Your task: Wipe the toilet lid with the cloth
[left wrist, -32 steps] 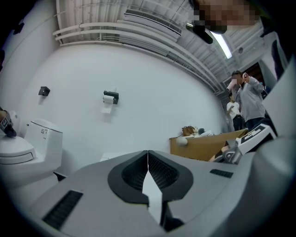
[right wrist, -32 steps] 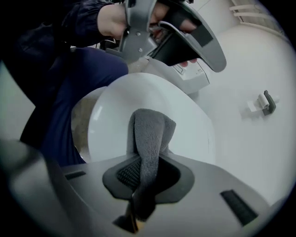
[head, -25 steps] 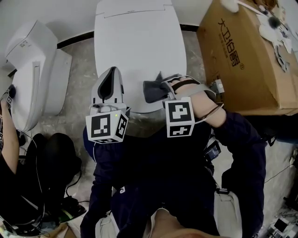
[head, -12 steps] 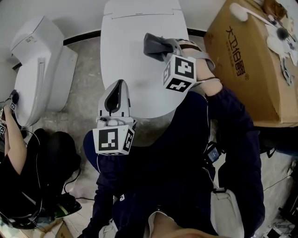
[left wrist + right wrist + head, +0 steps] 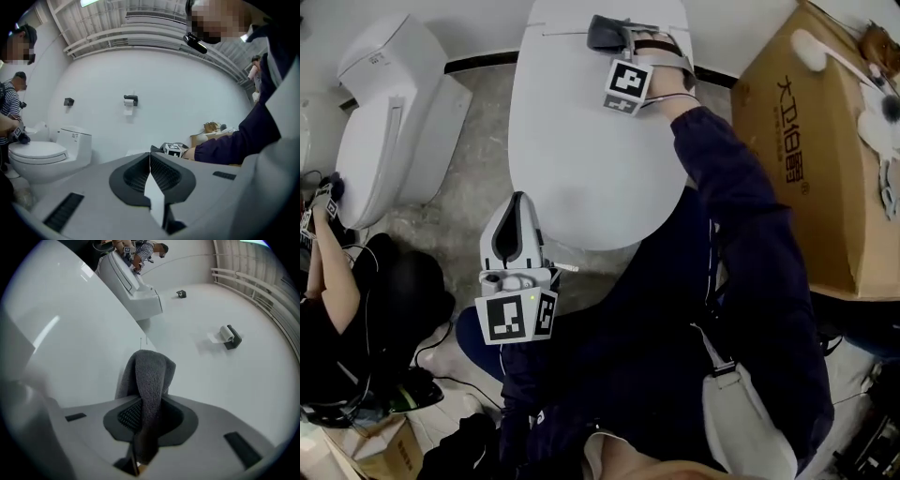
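Fingers of the right gripper are pinched on a fold of cloth, judged soft and limp. The left gripper has its own pressed together.

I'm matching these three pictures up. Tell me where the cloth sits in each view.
Head view: cloth at top centre, on the lid's far end.
Left gripper view: likely the small dark patch just left of the marker cube, mid-picture.
Right gripper view: centre, clamped in the right gripper's tongs.
Shared landmark: the other toilet.
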